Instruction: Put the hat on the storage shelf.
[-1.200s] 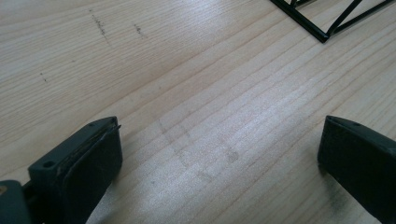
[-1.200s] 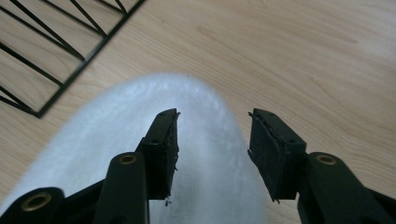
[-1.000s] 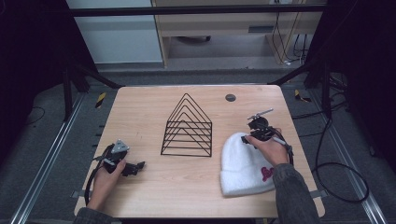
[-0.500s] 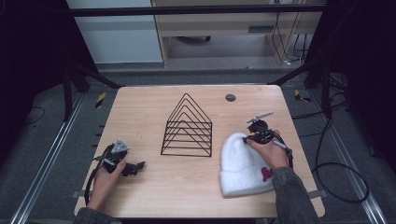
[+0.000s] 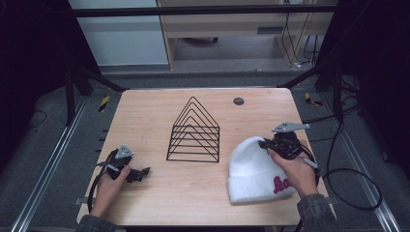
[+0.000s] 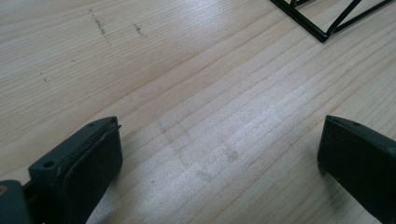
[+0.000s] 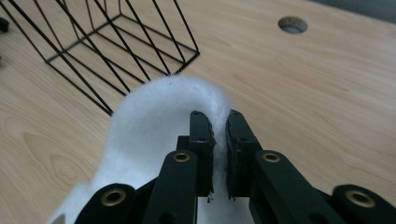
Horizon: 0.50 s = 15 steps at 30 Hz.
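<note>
**Pinched at the crown, and a thin pinch at that**

My right gripper (image 7: pixel 217 135) has just been closing, and its jaws now stand nearly together with a fold of the white beanie (image 7: pixel 163 112) caught between the pads. In the right gripper view the fuzzy knit bulges up and around the fingertips, so I hold only a slim ridge of fabric at the rounded top of the hat. From the high view the white beanie (image 5: pixel 256 169) lies at about four o'clock on the wooden table (image 5: pixel 145 111), its cuff with the red lettering toward me, its crown pointing to the black wire rack (image 5: pixel 193 133), which stands near the table's middle. Hat and rack are near each other but apart.

My left gripper (image 5: pixel 138 174) rests at about eight o'clock on the table, jaws spread wide over bare wood, holding nothing; the rack's corner shows at the top of the left gripper view.

What worries me, as I judge it:

- The bite is shallow. Soft knit stretches and slides, so if I lift fast the fold could pull out of the pads and the hat would drop back.
- Held by the crown, the heavy cuff will hang and swing. Carried toward ten o'clock, it may snag on the rack's wire peaks or drag the light rack across the table.
- I may have caught only one layer; then the hat will sag open and hang unevenly.
</note>
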### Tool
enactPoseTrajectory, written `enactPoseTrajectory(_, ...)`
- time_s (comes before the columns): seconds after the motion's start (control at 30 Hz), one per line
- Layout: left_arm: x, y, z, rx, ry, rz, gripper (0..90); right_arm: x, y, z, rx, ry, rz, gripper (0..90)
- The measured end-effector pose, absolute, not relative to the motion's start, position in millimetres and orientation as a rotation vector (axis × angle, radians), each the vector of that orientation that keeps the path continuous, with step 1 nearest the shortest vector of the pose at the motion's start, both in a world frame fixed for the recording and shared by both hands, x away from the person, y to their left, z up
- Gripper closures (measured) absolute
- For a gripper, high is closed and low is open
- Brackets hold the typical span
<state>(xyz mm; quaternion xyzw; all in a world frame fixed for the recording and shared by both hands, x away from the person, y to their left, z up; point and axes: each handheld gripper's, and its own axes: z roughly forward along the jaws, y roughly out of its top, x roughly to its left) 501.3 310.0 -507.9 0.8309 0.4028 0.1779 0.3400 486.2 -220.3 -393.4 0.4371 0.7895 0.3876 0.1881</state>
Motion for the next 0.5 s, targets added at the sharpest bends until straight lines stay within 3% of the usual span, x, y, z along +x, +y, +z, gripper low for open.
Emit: enactPoseTrajectory(0.5, 499, 303, -505, 2.166, 1.05, 0.518, 1.8, 428, -225, -365, 1.124, 2.074, 1.241, 83.9)
